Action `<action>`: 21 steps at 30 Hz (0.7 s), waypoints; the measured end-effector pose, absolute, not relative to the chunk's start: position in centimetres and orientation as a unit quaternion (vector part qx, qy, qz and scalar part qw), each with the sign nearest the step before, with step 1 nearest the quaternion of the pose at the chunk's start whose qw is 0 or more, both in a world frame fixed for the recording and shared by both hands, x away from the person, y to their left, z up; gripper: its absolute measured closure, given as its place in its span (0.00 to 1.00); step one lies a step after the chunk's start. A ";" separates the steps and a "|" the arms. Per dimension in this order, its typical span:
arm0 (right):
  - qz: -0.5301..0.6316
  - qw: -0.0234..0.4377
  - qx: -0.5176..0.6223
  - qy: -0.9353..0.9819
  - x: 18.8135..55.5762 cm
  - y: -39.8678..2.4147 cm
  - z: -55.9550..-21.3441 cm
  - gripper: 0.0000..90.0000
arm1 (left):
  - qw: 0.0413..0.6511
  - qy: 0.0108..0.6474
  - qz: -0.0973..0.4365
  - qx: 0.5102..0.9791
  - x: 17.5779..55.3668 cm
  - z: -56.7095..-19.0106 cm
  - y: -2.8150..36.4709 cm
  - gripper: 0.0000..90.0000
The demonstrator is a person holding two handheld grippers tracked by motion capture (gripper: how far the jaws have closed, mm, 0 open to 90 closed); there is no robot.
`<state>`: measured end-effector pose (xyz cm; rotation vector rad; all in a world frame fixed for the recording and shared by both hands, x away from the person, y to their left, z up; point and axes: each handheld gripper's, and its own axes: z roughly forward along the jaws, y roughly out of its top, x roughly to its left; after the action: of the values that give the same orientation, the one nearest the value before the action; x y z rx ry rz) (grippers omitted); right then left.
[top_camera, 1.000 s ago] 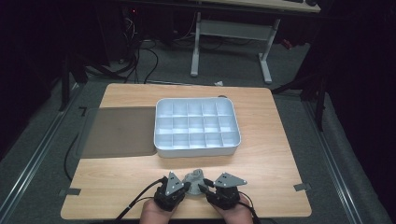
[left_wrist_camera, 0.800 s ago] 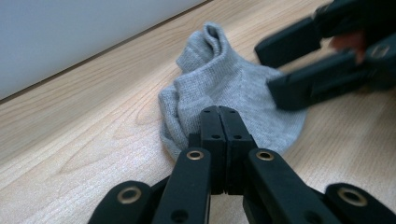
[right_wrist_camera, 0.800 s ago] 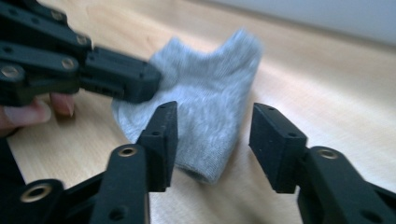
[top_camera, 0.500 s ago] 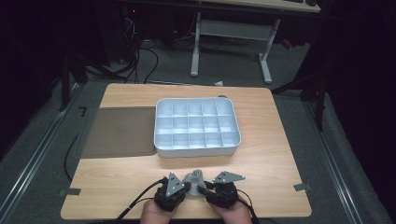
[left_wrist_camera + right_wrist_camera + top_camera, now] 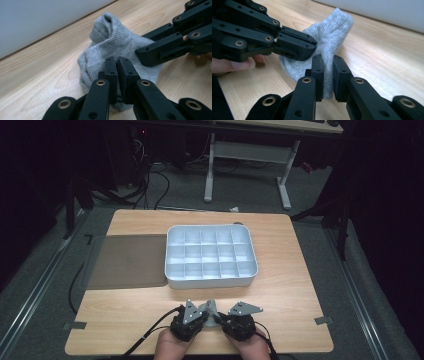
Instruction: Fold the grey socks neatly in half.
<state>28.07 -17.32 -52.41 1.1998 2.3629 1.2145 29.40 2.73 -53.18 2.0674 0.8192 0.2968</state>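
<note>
Grey sock (image 5: 117,47), one, pinched between two tongs: left (image 5: 117,65), right (image 5: 327,65)

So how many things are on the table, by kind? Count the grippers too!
Socks: 1, grey sock
Trays: 1, white tray
Mats: 1, dark mat
Grippers: 2, left gripper and right gripper, each with its jaws on the sock
Total: 5

Lit tabletop, dark surroundings, sharp close-ups
</note>
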 end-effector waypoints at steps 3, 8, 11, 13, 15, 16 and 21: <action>0.414 0.123 0.408 0.804 28.1 -17.4 -52.1 0.91 | 0.435 0.329 0.116 0.830 29.7 -53.2 2.4 0.96; 0.426 0.134 0.399 0.801 27.7 -17.3 -51.8 0.90 | 0.436 0.323 0.110 0.832 29.7 -53.2 2.5 0.95; 0.426 0.143 0.390 0.803 27.3 -17.1 -51.6 0.90 | 0.438 0.322 0.106 0.832 29.7 -53.2 2.6 0.95; 0.426 0.146 0.387 0.805 27.1 -17.0 -51.6 0.90 | 0.438 0.320 0.109 0.833 29.7 -53.2 2.5 0.95; 0.428 0.146 0.382 0.806 27.0 -16.9 -51.5 0.90 | 0.438 0.320 0.109 0.833 29.7 -53.2 2.5 0.95; 0.427 0.148 0.380 0.807 27.0 -16.8 -51.5 0.90 | 0.438 0.320 0.109 0.833 29.7 -53.2 2.5 0.95; 0.429 0.147 0.377 0.808 27.1 -17.0 -51.3 0.89 | 0.438 0.319 0.105 0.834 29.7 -53.2 2.5 0.94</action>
<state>27.11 -16.95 -51.25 1.0840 2.3245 1.2360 29.70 2.50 -53.22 2.0717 0.7940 0.2602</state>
